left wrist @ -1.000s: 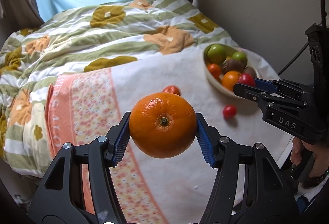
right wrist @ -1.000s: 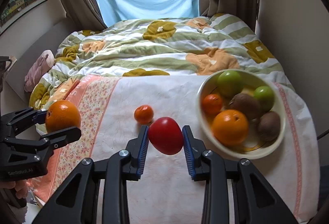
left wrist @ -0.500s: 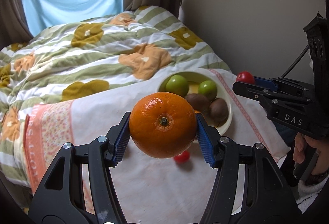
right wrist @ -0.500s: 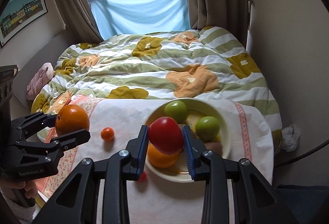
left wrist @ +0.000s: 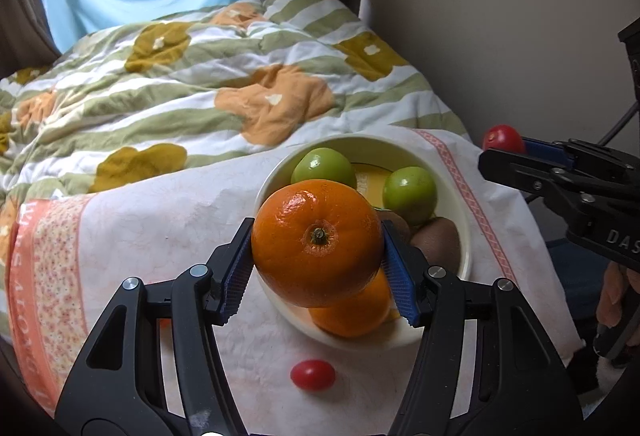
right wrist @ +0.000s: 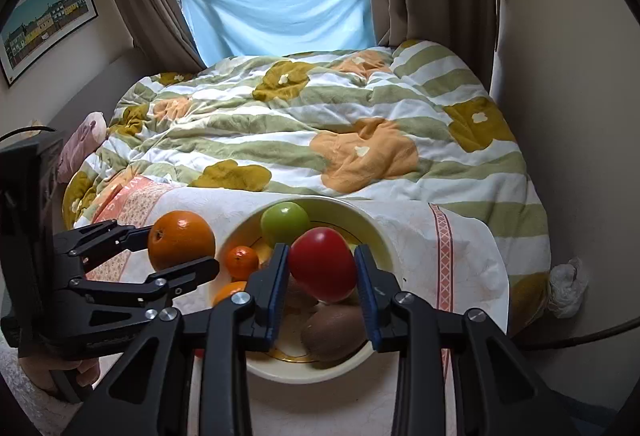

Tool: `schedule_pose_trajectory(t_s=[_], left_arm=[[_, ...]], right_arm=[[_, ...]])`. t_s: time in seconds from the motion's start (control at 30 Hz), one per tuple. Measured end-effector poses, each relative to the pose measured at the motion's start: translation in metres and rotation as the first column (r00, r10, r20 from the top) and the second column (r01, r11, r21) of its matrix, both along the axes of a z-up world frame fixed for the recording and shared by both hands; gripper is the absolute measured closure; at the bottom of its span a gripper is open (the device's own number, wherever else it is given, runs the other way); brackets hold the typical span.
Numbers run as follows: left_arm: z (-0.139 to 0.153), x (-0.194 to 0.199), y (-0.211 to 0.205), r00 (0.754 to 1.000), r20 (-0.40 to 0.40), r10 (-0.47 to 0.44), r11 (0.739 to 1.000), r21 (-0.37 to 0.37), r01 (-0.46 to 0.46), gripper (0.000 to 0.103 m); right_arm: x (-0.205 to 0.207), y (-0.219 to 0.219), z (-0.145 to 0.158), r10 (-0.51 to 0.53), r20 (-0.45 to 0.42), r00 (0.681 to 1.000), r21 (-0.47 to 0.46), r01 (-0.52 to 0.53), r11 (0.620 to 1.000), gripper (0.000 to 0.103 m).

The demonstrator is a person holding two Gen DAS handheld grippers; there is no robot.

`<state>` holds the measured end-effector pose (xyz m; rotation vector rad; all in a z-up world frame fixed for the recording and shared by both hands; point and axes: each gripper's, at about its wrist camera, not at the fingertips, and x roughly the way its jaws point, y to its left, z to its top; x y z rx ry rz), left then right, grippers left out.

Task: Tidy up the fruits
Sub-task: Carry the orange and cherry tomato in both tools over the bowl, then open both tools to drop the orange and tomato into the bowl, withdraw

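Note:
My left gripper point(left wrist: 318, 270) is shut on a large orange point(left wrist: 318, 252), which hangs over the near left part of a cream bowl point(left wrist: 464, 212). In the bowl lie two green apples point(left wrist: 410, 192), kiwis point(left wrist: 436, 244) and another orange point(left wrist: 352, 312). My right gripper point(right wrist: 322, 270) is shut on a red tomato point(right wrist: 322, 262) above the bowl's point(right wrist: 384, 236) middle. Below it are a green apple point(right wrist: 285, 222), a small mandarin point(right wrist: 242, 260) and a kiwi point(right wrist: 334, 332). The left gripper point(right wrist: 176, 248) with its orange point(right wrist: 181, 240) shows at the left.
A small red tomato point(left wrist: 313, 375) lies on the white cloth point(left wrist: 160, 220) in front of the bowl. Beyond the cloth spreads a striped flowered quilt point(right wrist: 320, 124). A wall point(left wrist: 500, 36) stands close on the right, with a cable point(right wrist: 580, 336) along it. Curtains and a blue-draped window point(right wrist: 280, 8) are at the back.
Both grippers have travelled across the cloth with their fruits. The bowl, earlier off to the right in both views, now lies under the orange and the red tomato.

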<state>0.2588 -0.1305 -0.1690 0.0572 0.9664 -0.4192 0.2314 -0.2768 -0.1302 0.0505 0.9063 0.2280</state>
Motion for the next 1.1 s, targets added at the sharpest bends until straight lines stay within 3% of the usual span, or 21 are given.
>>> schedule_pose_trajectory(t_s=[0.3, 0.57, 0.63, 0.67, 0.7, 1.1], left_arm=[[-0.03, 0.022, -0.01, 0.998, -0.043, 0.049, 0.997, 0.057, -0.046, 0.039], [-0.032, 0.023, -0.01, 0.996, -0.061, 0.062, 0.997, 0.043, -0.06, 0.038], [-0.029, 0.023, -0.012, 0.997, -0.051, 0.055, 0.998, 0.047, -0.052, 0.022], [-0.027, 0.022, -0.013, 0.998, -0.038, 0.054, 0.997, 0.054, -0.052, 0.004], [-0.025, 0.02, -0.013, 0.998, -0.024, 0.054, 0.997, 0.055, -0.053, 0.0], [0.007, 0.0, 0.001, 0.995, 0.025, 0.098, 0.995, 0.028, -0.099, 0.0]], right_arm=[[0.021, -0.014, -0.024, 0.051, -0.033, 0.998, 0.033, -0.05, 0.998, 0.073], [0.029, -0.019, -0.03, 0.066, -0.034, 0.997, 0.061, -0.064, 0.996, 0.072], [0.029, -0.019, -0.03, 0.069, -0.034, 0.997, 0.062, -0.067, 0.996, 0.073], [0.029, -0.019, -0.03, 0.068, -0.033, 0.997, 0.062, -0.066, 0.996, 0.073], [0.029, -0.019, -0.03, 0.069, -0.034, 0.997, 0.062, -0.066, 0.996, 0.073], [0.034, -0.009, -0.022, 0.096, -0.02, 0.995, 0.059, -0.095, 0.994, 0.073]])
